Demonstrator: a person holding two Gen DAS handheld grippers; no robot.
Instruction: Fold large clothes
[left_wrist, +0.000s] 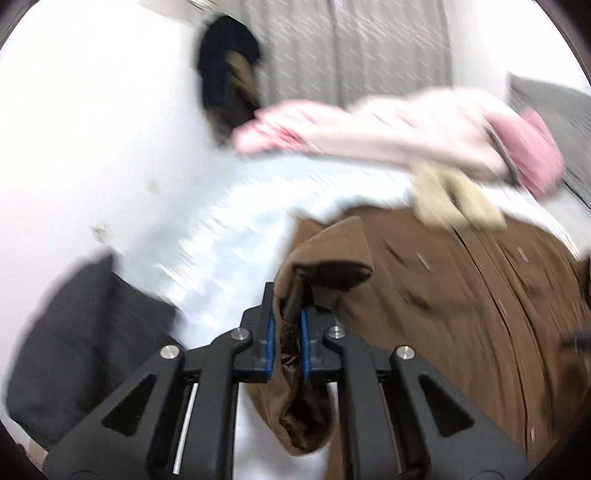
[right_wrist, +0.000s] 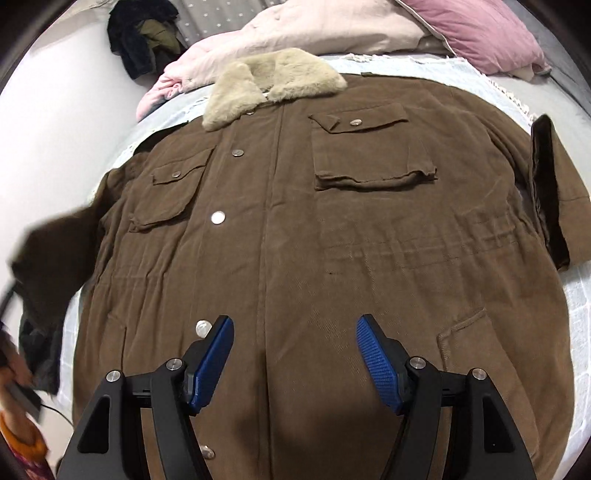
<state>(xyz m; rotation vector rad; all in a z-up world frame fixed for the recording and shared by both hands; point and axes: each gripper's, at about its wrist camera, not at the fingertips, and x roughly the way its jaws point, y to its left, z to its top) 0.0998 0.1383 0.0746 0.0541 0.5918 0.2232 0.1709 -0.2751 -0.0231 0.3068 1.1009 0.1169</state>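
A large brown coat (right_wrist: 295, 229) with a beige fur collar (right_wrist: 273, 81) lies front up and spread out on the bed (right_wrist: 576, 306). Its right sleeve (right_wrist: 550, 192) is folded in at the right edge. My left gripper (left_wrist: 287, 317) is shut on the cuff of the coat's left sleeve (left_wrist: 325, 258) and holds it lifted; that sleeve shows blurred at the left of the right wrist view (right_wrist: 48, 254). The left wrist view is motion-blurred. My right gripper (right_wrist: 294, 328) is open and empty, hovering over the coat's lower front near the button placket.
A pink quilt (right_wrist: 295, 33) and a pink pillow (right_wrist: 476, 33) lie at the head of the bed. Dark clothes (right_wrist: 140, 33) are heaped at the far left by the white wall. A dark item (left_wrist: 85, 339) sits beside the bed on the left.
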